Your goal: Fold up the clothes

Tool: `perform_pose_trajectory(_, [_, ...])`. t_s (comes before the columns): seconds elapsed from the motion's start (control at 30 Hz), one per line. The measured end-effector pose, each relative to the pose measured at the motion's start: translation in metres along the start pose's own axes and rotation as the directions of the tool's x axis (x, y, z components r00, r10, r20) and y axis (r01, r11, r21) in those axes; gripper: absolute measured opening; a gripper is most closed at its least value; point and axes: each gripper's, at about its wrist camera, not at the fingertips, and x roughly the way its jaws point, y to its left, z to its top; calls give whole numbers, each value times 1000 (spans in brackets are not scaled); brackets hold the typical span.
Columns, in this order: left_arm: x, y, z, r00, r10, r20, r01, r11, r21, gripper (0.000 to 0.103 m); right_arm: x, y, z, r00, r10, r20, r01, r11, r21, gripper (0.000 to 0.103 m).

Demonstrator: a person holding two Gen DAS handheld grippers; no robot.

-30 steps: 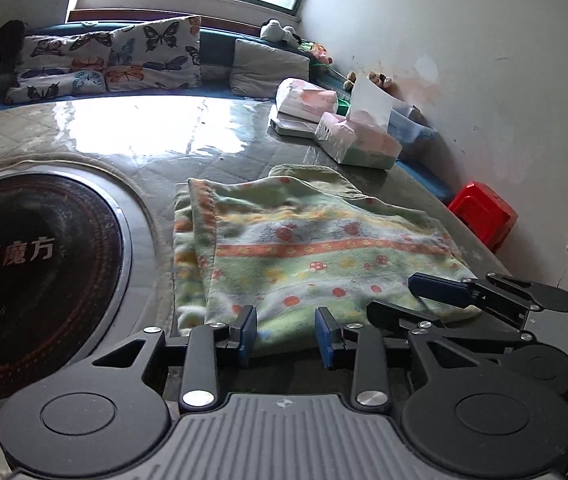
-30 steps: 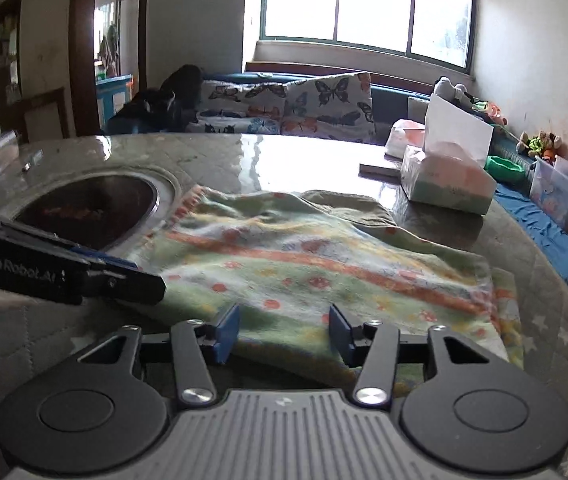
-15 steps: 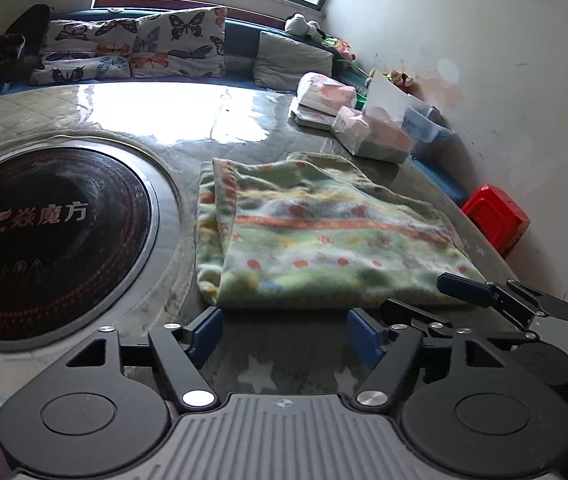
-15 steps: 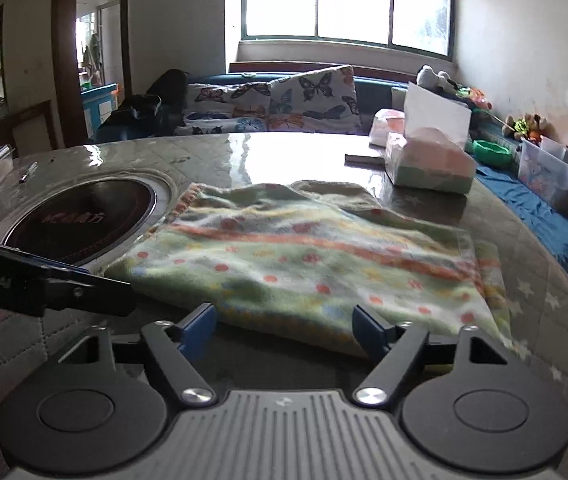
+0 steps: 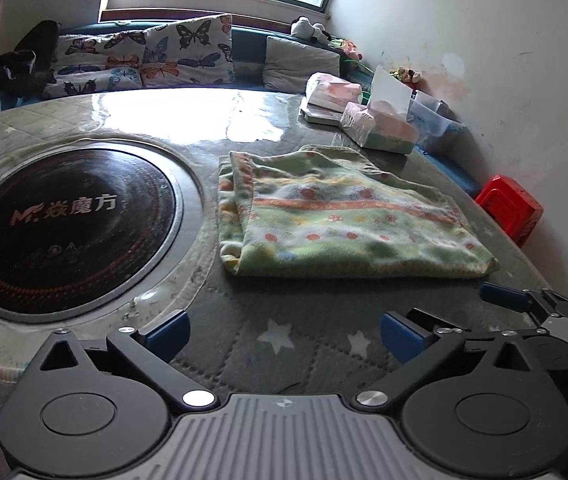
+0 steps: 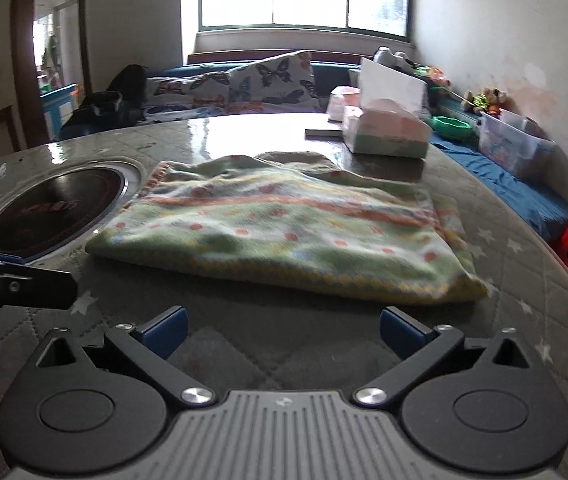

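A folded green cloth with orange stripes and red dots [image 5: 343, 220] lies flat on the round grey table [image 5: 284, 340]; it also shows in the right wrist view [image 6: 284, 232]. My left gripper [image 5: 284, 338] is open and empty, a short way back from the cloth's near edge. My right gripper [image 6: 282, 332] is open and empty, also just short of the near edge. The right gripper's fingers [image 5: 503, 298] show at the right of the left wrist view. The left gripper's finger [image 6: 16, 284] shows at the left of the right wrist view.
A black round hotplate [image 5: 68, 228] is set in the table left of the cloth. Tissue packs [image 5: 379, 128] and a flat book sit behind the cloth. A red stool [image 5: 511, 208] stands off the table's right edge. A bench with butterfly cushions [image 5: 144, 60] lies beyond.
Both grippers opened wide, let go of the cloth's near edge and drew back toward me. The cloth now lies folded and free on the table.
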Motion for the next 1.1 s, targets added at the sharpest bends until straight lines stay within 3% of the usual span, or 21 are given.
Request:
perform_pose_trajectory(0.37, [-6, -3, -11, 1000, 16, -19, -16, 1000, 11, 103, -9, -3, -11, 999, -47, -19, 48, 998, 44, 103])
perform_pose_trajectory(1.1, [-16, -11, -24, 1000, 14, -14, -13, 1000, 24, 103, -19, 2, -20, 999, -42, -17, 43, 998, 54, 103])
